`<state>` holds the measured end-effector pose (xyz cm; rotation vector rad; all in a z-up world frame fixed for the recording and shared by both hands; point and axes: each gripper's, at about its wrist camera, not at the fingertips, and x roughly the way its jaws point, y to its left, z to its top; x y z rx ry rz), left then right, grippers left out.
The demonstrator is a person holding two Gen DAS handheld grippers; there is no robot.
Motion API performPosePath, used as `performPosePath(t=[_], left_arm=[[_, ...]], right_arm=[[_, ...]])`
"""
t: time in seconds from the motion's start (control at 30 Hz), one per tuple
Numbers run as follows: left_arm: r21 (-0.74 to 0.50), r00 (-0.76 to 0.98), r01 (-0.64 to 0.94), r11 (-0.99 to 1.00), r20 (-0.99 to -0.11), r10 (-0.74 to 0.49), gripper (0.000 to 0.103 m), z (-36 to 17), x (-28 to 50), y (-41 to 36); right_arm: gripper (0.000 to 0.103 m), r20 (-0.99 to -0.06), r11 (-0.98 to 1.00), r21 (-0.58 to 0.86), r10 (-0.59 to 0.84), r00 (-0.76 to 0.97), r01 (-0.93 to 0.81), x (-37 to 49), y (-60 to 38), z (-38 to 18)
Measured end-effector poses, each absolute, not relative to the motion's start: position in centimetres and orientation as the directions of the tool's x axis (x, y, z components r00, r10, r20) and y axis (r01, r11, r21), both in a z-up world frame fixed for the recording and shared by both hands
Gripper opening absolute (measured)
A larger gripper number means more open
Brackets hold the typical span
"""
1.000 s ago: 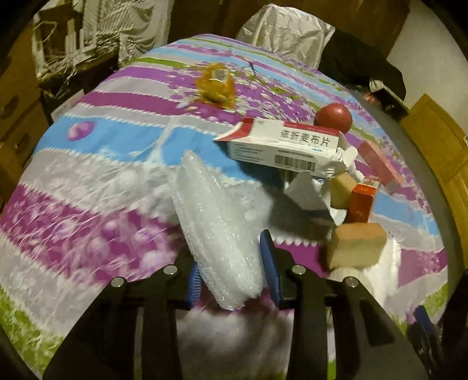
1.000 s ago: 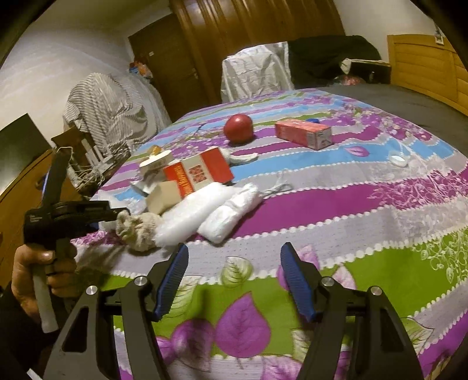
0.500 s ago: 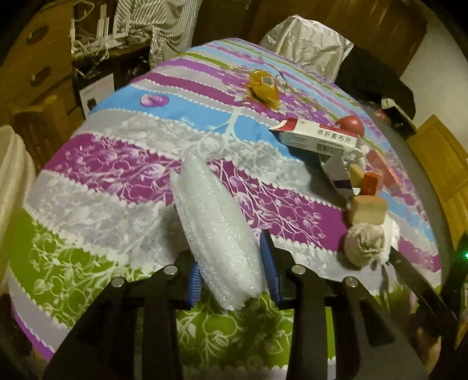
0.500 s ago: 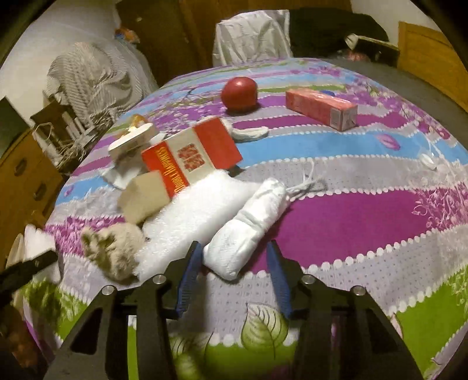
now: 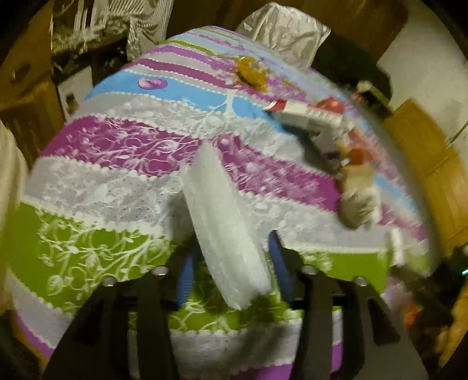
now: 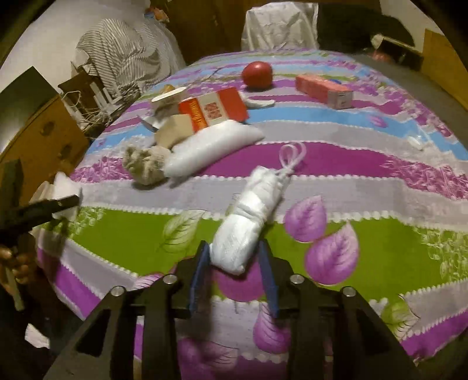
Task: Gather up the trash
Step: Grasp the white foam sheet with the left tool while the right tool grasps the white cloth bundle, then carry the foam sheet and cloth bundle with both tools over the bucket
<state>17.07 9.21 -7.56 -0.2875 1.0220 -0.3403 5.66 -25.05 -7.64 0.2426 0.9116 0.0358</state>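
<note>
My left gripper (image 5: 231, 263) is shut on a long roll of white bubble wrap (image 5: 222, 222) and holds it above the near edge of the striped floral tablecloth (image 5: 102, 175). My right gripper (image 6: 234, 257) is shut on a tied white plastic bundle (image 6: 251, 216) with a string loop, lifted over the green stripe. A second white bubble-wrap pack (image 6: 210, 146), a beige cloth ball (image 6: 146, 163), a red-and-white carton (image 6: 213, 108) and a tan block (image 6: 175, 131) lie on the table.
A red apple (image 6: 257, 73) and a pink box (image 6: 321, 90) sit farther back. A yellow wrapper (image 5: 251, 73) and a white medicine box (image 5: 307, 114) lie on the table. A covered chair (image 6: 278, 26) stands behind, wooden furniture (image 6: 44, 134) to the left.
My right gripper closed on the white bundle and pulled it back toward the table's near edge. My left gripper drew back with the bubble wrap; its view is blurred.
</note>
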Motion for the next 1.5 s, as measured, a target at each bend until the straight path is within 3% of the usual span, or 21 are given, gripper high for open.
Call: performPosePath(t=[0.03,0.07,0.1,0.23,0.3,0.37,0.47,0.57,0.6,0.63,0.67,0.87,1.13,1.5], left_arm=[[-0.426,0.499,0.121,0.897,-0.754,-0.426,0.07,-7.3,16.9,9.8],[-0.438,0.532,0.099,0.894,-0.736,-0.419,0.074,-6.9,16.5,10.2],[-0.437,0.557,0.088,0.895,-0.723,-0.408,0.08,-6.6,16.0,10.4],[-0.357,0.615,0.068,0.932,-0.72,-0.321,0.081,-5.7,14.8,9.7],[-0.249,0.647,0.063,0.966,-0.727,-0.229,0.082,-5.2,14.4,8.3],[-0.141,0.673,-0.007,0.99,-0.733,-0.1,0.082,-5.1,14.5,7.5],[-0.009,0.676,-0.071,0.997,-0.736,0.042,0.082,-5.4,15.1,6.5],[0.112,0.678,-0.076,0.991,-0.723,0.134,0.082,-5.9,15.2,5.5],[0.133,0.673,-0.068,0.989,-0.726,0.144,0.077,-6.3,15.4,5.3],[0.127,0.653,-0.05,0.991,-0.747,0.129,0.059,-6.9,15.7,5.4],[0.098,0.634,-0.038,0.994,-0.767,0.1,0.053,-7.2,15.7,5.7],[-0.024,0.638,-0.027,0.999,-0.77,-0.001,0.049,-7.0,15.5,7.4],[-0.097,0.687,-0.015,0.995,-0.724,-0.06,0.049,-4.5,13.9,8.1],[-0.043,0.717,-0.008,0.999,-0.696,-0.024,0.049,-3.0,11.5,7.2]], right_arm=[[0.058,-0.772,0.971,0.223,0.124,0.623,0.083,5.6,-25.0,-7.4],[0.073,-0.76,0.972,0.213,0.101,0.642,0.099,5.3,-24.8,-7.0],[0.077,-0.749,0.973,0.2,0.075,0.659,0.117,5.2,-24.7,-6.7],[0.078,-0.749,0.961,0.204,0.03,0.662,0.187,5.6,-24.2,-6.8],[0.071,-0.756,0.954,0.214,0.027,0.654,0.208,5.8,-24.1,-7.3],[0.056,-0.759,0.947,0.221,0.017,0.651,0.233,5.9,-24.1,-7.7],[0.048,-0.758,0.947,0.205,-0.007,0.652,0.249,6.0,-24.0,-8.1],[0.036,-0.753,0.946,0.195,-0.026,0.657,0.261,6.0,-24.1,-8.4],[0.033,-0.753,0.945,0.192,-0.031,0.657,0.263,6.0,-24.2,-8.5],[0.03,-0.749,0.943,0.197,-0.031,0.662,0.266,5.8,-24.4,-8.6],[0.029,-0.746,0.942,0.205,-0.026,0.666,0.266,5.7,-24.6,-8.7],[0.027,-0.723,0.946,0.216,-0.012,0.691,0.242,5.2,-24.6,-8.2],[0.027,-0.653,0.971,0.186,0.007,0.757,0.151,3.9,-22.2,-5.3],[0.027,-0.649,0.987,0.155,0.079,0.757,0.03,2.2,-17.8,-5.1]])
